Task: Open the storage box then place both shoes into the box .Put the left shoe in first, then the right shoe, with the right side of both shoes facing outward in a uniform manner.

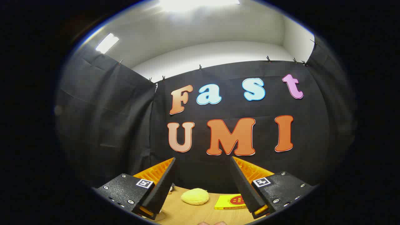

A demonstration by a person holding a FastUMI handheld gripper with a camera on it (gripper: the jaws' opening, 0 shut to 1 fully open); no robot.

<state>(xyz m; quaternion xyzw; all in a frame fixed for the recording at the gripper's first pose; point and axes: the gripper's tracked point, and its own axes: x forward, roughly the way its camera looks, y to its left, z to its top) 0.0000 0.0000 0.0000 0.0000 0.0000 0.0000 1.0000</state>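
My gripper [203, 162] is open, its two fingers spread wide with nothing between them, and it is tilted up toward the black cloth wall. Low between the fingers lies a strip of wooden table [187, 212]. No shoe or storage box is in sight.
A pale yellow soft lump [195, 196] rests on the table between the fingers, close to the wall. A flat yellow packet with a red mark [231, 202] lies beside it by the right finger. A bit of a person's hand [212, 223] shows at the table's near edge.
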